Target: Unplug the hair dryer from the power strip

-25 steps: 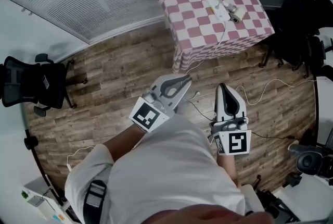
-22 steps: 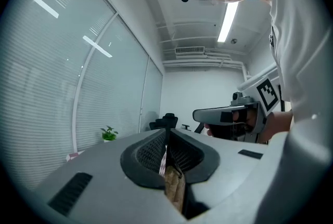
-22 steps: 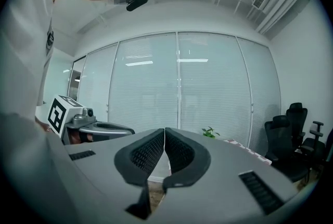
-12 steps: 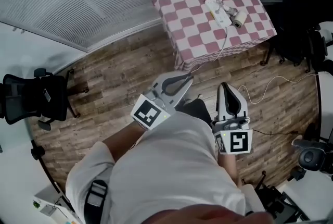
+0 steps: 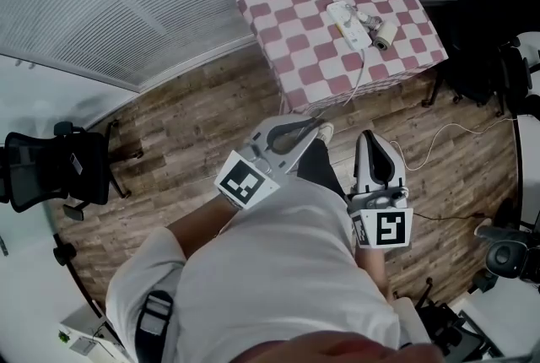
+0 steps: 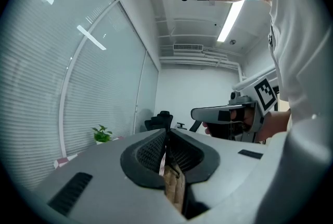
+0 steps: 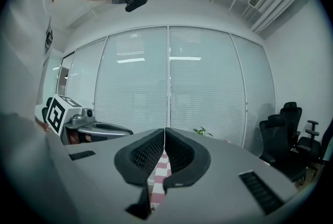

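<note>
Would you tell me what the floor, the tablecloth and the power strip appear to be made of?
Floor: wood or wood-look laminate, matt; plank seams and grain show.
Tablecloth: probably fabric; the pink-and-white check hangs over the edge in soft folds.
Power strip: likely smooth white plastic, judging by its even, rounded body.

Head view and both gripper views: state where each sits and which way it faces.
Head view: on the person's head, steeply down at floor and checkered table; shows shirt, left gripper, right gripper.
Left gripper view: on that gripper, level along shut jaws toward blinds; shows shirt.
Right gripper view: likewise, level along shut jaws toward blinds; shows shirt.
Shared: both gripper views catch the plant and the other gripper.
</note>
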{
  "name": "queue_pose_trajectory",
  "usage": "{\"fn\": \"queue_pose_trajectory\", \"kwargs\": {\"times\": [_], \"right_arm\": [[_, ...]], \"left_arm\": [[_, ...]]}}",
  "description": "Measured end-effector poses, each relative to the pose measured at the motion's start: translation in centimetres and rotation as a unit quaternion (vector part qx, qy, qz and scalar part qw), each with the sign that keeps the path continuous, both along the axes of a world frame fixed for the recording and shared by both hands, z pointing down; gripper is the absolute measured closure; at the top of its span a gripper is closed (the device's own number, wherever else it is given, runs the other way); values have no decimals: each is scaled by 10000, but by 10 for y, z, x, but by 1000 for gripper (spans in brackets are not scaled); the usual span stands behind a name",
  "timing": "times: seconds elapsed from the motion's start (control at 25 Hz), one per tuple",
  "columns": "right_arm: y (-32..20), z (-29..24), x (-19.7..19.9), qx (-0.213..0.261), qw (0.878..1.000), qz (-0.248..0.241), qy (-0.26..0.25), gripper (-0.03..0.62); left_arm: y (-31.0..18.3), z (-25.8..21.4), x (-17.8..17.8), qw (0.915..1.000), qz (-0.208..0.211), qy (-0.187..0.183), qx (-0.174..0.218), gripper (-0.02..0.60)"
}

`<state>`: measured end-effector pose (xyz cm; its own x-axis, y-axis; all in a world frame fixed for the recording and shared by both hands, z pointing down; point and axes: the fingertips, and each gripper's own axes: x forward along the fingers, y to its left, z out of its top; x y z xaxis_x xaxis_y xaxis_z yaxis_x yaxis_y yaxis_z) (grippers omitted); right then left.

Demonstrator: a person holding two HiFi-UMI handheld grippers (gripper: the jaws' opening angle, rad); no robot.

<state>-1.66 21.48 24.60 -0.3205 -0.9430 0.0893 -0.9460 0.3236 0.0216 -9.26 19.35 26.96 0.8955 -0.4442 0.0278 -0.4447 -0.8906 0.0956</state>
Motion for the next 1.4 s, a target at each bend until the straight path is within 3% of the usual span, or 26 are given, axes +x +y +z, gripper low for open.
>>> {"fn": "queue_pose_trajectory", "kwargs": {"times": [0.84,1.4], "right_arm": [[-143,13,115,-78,9996,-237,-138,562],[-204,26,187,-260,9983,-475,-219,562]], "left_arm": [[-142,9,113,9993,-246,-275,-38,531],[-198,14,180,9974,-484,-533,-42,531]]}}
